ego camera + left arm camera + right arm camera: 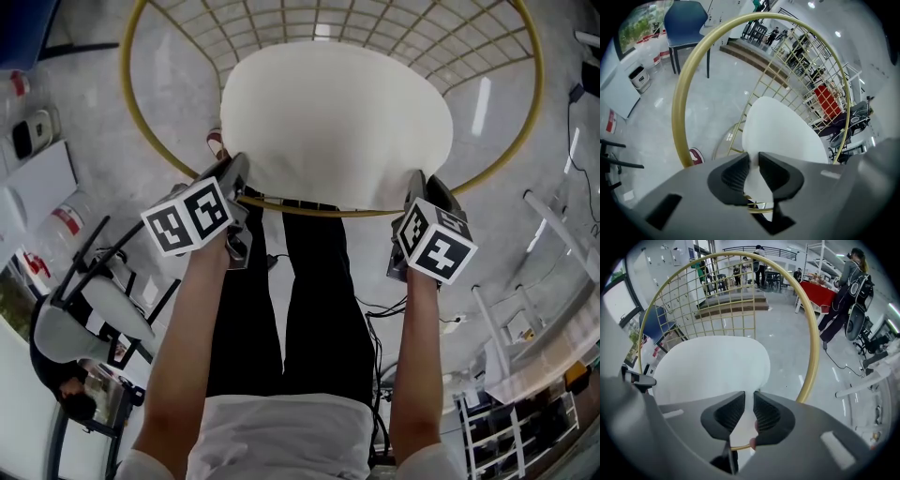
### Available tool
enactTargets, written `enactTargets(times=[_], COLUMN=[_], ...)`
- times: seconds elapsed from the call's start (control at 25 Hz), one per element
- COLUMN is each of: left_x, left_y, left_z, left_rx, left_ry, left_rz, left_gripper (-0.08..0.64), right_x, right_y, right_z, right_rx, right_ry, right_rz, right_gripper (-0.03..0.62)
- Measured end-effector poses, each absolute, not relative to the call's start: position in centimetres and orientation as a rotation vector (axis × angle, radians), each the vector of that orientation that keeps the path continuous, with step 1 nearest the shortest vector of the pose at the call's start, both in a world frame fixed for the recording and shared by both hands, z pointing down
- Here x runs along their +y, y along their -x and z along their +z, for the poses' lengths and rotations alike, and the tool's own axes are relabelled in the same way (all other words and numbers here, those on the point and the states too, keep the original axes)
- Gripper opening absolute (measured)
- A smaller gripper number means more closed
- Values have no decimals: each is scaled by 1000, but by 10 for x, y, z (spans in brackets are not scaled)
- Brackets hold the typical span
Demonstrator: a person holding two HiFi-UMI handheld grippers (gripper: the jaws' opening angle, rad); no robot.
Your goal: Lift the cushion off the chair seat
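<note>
My left gripper point(753, 166) and right gripper point(749, 411) each pinch the white cushion's point(333, 122) near edge, inside the gold chair hoop point(680, 117).

Obstacles: gold hoop frame point(125, 70) ringing the cushion point(333, 117); wire lattice point(375, 33) closing the top of frame. Free room: open floor point(94, 108) outside the hoop, left and right; a crescent gap inside the hoop, centre-left.

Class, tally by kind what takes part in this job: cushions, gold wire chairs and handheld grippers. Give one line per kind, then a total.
cushion: 1
gold wire chair: 1
grippers: 2 (left gripper, right gripper)
total: 4
</note>
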State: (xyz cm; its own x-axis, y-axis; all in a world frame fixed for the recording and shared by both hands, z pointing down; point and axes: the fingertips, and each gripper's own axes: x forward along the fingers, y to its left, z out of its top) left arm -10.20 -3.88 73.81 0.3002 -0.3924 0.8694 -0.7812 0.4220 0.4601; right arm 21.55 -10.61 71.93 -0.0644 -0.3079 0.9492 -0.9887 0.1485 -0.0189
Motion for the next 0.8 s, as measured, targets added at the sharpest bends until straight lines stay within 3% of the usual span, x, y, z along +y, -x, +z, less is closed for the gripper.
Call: enactTargets(times=[0.8], left_x=[-47], left_y=[107], left_z=[694], left_rx=[-1283], left_ry=[-1258], left_rz=[348], left_gripper=[63], right_x=[-102], right_y=[-201], right_z=[688], right_rx=[-1588], right_ry=[-1295], right_rz=[991], right_gripper=[57])
